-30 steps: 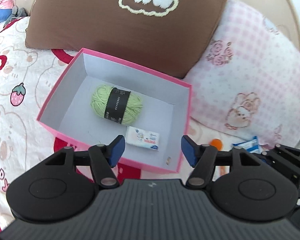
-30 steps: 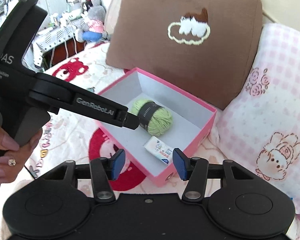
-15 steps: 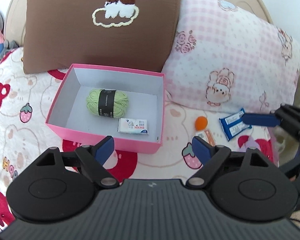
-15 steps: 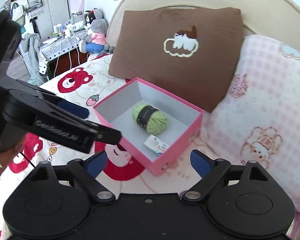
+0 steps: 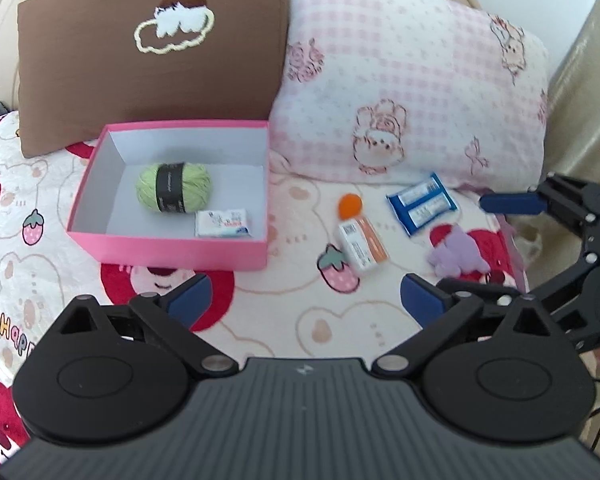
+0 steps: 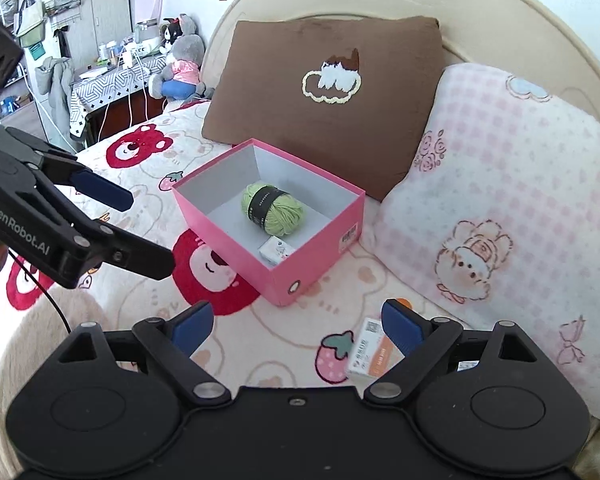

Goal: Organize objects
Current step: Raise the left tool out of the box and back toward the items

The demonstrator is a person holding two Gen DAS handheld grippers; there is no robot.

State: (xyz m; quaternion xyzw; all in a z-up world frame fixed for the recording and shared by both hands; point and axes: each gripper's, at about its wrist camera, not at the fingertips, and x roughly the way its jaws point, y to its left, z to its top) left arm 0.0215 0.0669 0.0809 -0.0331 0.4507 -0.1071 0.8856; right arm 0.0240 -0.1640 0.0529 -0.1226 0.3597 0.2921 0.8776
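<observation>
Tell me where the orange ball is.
In the left wrist view, the orange ball lies on the bedspread right of the pink box, just above the small carton.

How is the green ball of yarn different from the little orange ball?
The green yarn ball lies inside the pink box; the orange ball lies outside it on the bedspread. The yarn ball looks clearly bigger than the orange ball. The yarn ball has a black paper band around its middle; the orange ball is plain. Both are round and soft-looking, and no tongs touch either one.
</observation>
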